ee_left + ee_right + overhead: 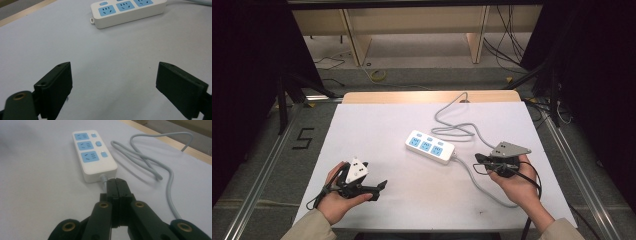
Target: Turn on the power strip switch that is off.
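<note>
1 overhead, 2 low views share power strip (430,146).

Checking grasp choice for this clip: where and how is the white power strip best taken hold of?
Probably across the narrow width of the power strip, near its free end, coming from above with the open left gripper. It lies flat, and its grey cord leaves the other end.

White power strip (430,146) flat mid-table
</note>
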### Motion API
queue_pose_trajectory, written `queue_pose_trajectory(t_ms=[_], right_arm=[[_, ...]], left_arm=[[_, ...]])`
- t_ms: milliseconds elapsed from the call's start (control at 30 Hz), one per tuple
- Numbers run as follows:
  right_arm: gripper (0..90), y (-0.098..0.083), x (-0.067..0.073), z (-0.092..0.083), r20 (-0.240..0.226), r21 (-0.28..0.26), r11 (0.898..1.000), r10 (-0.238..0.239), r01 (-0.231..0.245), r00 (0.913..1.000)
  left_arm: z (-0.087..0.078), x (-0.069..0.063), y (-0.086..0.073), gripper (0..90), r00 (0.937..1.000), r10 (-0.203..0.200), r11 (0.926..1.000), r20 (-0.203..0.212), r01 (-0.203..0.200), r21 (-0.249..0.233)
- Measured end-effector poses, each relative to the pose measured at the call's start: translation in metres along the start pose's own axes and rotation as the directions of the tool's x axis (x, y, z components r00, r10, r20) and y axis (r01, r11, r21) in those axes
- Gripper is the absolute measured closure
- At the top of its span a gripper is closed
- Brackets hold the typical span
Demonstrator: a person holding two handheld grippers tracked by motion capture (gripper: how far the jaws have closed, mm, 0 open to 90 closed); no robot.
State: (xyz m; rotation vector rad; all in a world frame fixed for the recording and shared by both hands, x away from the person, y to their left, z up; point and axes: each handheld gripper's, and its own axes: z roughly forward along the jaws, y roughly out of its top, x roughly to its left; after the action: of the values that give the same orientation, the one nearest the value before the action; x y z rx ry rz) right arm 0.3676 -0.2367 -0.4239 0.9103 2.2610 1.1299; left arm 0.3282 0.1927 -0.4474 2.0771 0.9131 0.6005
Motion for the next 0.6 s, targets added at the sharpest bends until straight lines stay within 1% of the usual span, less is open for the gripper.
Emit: queue_pose_trajectory(t_ms=[433,600], right_arm=[[90.0,0.014,0.002,0.02,-0.022,0.015,1.0,-0.004,0.004,0.9997],[90.0,0.02,0.003,0.027,-0.032,0.024,1.0,-0.008,0.009,0.9994]], left_arm=[[0.0,-0.001,0.0,13.3,1.0,0.001,1.0,0.002,-0.001,0.005],[0.001,-0.002,0.0,13.4,1.0,0.007,1.0,0.004,-0.007,0.007]])
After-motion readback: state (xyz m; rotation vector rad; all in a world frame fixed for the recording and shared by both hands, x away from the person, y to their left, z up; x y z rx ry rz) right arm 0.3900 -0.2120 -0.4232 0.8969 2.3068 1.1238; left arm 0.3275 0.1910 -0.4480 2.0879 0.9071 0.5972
